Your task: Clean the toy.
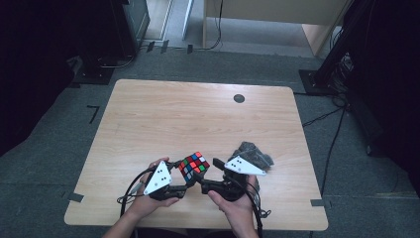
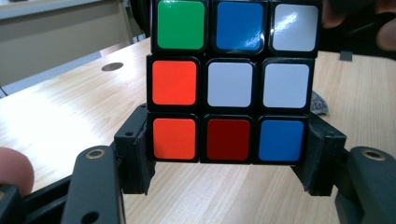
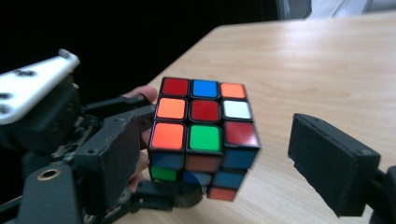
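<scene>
Left gripper [image 1: 179,174] clamps the cube [image 1: 194,165] (bottom layer only); right gripper [image 1: 210,173], released just right of it, should square its pads before regripping.

A light wooden table [image 1: 163,114] carries a crumpled dark grey cloth [image 1: 253,151] near its front right.

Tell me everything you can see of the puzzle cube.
The puzzle cube is a glossy plastic three-by-three with black edges and scrambled red, orange, blue, green and white stickers. It is held above the wooden table, tilted, near the front edge. The left gripper clamps its bottom layer from both sides; the right gripper stands open beside it.
</scene>
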Available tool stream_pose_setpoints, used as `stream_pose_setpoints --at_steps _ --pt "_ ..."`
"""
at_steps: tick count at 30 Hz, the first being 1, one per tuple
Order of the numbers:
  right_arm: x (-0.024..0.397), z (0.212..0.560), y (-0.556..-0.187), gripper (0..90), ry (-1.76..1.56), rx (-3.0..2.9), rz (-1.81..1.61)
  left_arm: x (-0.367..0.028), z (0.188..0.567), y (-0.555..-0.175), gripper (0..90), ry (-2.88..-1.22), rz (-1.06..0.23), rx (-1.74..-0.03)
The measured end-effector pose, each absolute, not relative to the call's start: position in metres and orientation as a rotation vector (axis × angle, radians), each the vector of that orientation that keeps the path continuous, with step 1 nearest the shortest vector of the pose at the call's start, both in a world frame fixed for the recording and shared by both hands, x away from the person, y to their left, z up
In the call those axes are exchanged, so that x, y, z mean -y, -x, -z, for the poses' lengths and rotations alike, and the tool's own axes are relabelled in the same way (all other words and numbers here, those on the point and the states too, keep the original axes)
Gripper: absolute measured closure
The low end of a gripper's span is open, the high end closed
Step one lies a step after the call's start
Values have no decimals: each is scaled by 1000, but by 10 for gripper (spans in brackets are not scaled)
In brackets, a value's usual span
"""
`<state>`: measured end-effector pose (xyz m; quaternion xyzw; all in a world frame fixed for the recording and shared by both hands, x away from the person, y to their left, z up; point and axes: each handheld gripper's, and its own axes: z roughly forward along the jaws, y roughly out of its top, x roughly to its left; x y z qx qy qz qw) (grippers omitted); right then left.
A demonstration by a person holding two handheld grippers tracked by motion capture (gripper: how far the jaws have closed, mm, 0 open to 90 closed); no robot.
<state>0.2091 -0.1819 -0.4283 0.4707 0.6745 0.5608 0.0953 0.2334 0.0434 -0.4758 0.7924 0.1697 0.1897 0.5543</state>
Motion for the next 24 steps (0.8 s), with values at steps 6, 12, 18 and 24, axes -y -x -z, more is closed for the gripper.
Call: stream_pose_setpoints --at_steps 6,12,18,24 --pt "176 439 -212 253 -1462 -2043 -1610 -35 476 -228 341 -1896 -479 -365" --pt "177 439 -208 333 -1466 -2022 -1639 -33 477 -228 338 -1894 -472 -370" --pt "184 437 -208 338 -1502 -1970 -1626 -34 479 -227 265 -1912 -513 -368" --pt "182 442 -208 339 -1518 -2000 -1560 -30 476 -225 247 -1915 -519 -353"
